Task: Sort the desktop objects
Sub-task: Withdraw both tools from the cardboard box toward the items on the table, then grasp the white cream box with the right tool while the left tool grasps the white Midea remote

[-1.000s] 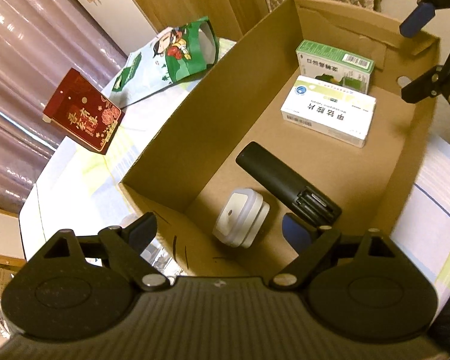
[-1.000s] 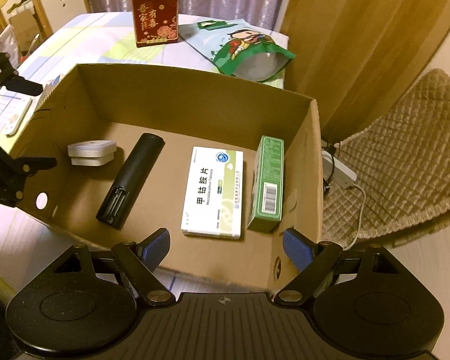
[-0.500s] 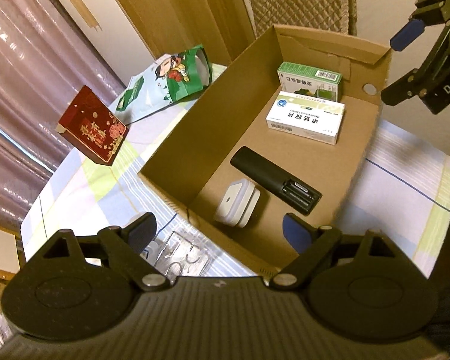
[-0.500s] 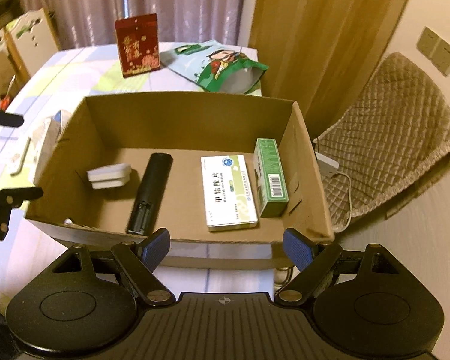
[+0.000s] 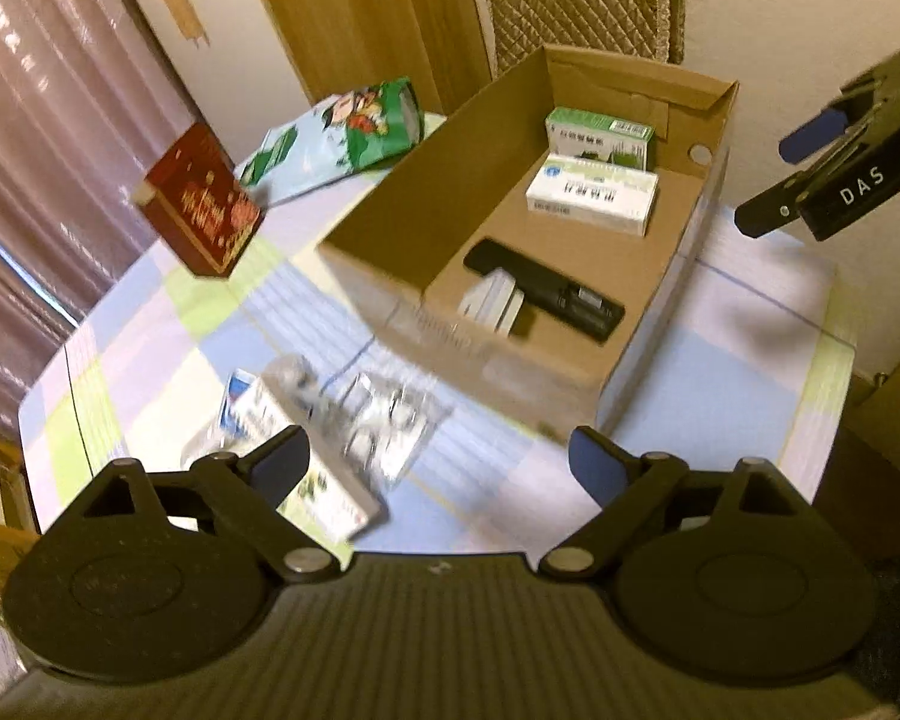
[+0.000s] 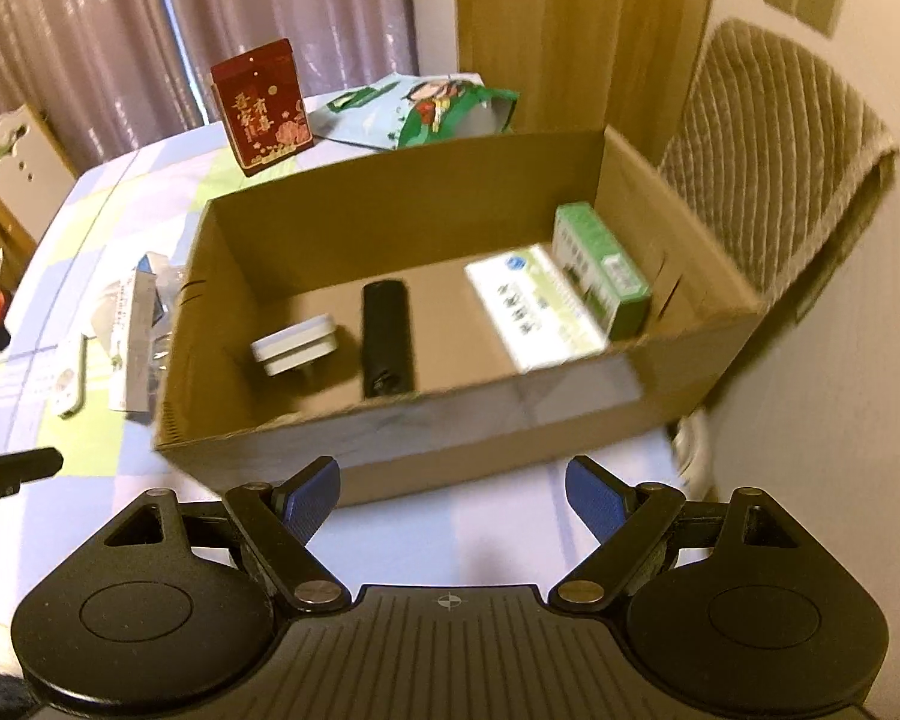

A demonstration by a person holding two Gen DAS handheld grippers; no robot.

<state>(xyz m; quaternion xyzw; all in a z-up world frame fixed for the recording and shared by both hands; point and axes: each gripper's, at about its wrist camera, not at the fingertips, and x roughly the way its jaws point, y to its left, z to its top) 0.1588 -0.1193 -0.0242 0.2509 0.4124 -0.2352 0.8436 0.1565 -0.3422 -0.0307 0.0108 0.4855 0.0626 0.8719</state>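
A: Where's the stuff rn?

B: Box (image 6: 390,432) holds four: white case (image 6: 297,351), black remote (image 6: 387,336), white pack (image 6: 531,306), green pack (image 6: 600,270). Row along the floor, none stacked, prob so each stays easy to see. Green pack sits against the end wall.

A: Outside it?

B: Red tin (image 6: 262,105) upright, snack bag (image 6: 426,105) flat behind the box. Clear packets & a flat carton (image 5: 324,450) beside its near end, blurry. Could be leftovers to sort or things meant to stay out; can't tell.

A: Grippers?

B: Left gripper (image 5: 435,462) spread wide, nothing in it, above the packets. Right gripper (image 6: 453,495) also wide, empty, in front of the box.

A: Surface, room?

B: Table (image 6: 150,180) w/ pastel check cloth. Curtains (image 6: 120,30), wood panel, quilted chair (image 6: 768,138) by the wall. Warm dim light.
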